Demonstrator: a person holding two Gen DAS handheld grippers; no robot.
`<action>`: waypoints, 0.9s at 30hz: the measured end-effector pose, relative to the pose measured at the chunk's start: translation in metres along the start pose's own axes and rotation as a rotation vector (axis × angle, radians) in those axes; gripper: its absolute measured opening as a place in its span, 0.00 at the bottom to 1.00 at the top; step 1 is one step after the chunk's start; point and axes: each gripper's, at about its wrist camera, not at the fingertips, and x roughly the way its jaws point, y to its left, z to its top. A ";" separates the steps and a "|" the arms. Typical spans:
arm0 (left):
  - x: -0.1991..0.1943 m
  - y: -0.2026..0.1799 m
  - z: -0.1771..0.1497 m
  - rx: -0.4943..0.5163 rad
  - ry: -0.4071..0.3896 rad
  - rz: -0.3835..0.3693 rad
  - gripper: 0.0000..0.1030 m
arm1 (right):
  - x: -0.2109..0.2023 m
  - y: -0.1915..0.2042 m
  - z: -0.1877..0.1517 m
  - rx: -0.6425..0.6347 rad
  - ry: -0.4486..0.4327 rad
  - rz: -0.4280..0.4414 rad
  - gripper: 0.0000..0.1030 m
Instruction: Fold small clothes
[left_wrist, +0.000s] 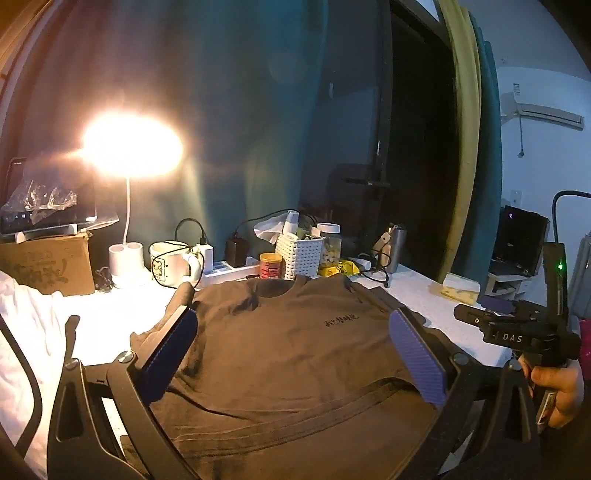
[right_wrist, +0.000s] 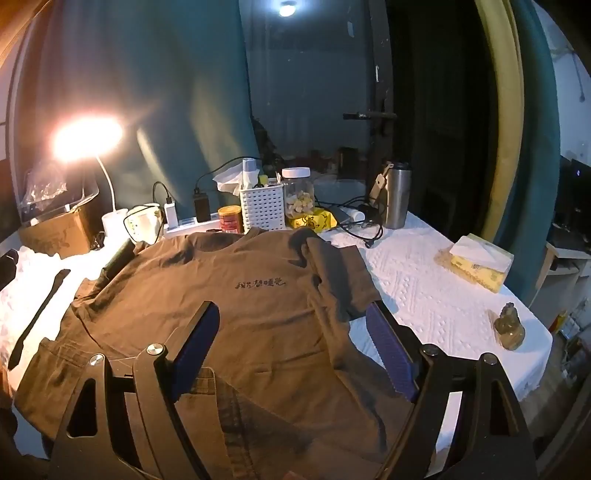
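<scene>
We see the brown short-sleeved cotton T-shirt (right_wrist: 258, 295) lying front-up on the white quilted tabletop (right_wrist: 424, 291), collar towards the white perforated plastic basket (right_wrist: 262, 206), its right sleeve folded in over the chest. Our left gripper (left_wrist: 291, 354) hovers above the shirt with jaws spread wide, holding nothing. Our right gripper (right_wrist: 295, 350) hangs over the hem, jaws likewise wide apart and empty.

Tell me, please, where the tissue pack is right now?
The yellow tissue pack lies on the white tablecloth right of the brown T-shirt, near the table's right edge, seen in both views.
</scene>
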 end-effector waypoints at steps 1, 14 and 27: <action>0.001 0.000 0.000 -0.004 0.004 -0.003 0.99 | 0.000 0.000 0.000 0.000 -0.001 -0.001 0.82; 0.003 0.002 0.002 0.006 0.021 0.024 0.99 | 0.000 -0.001 0.001 0.004 0.000 0.023 0.82; 0.001 0.010 0.002 -0.030 0.015 0.049 0.99 | -0.001 0.000 0.001 -0.003 -0.012 0.029 0.78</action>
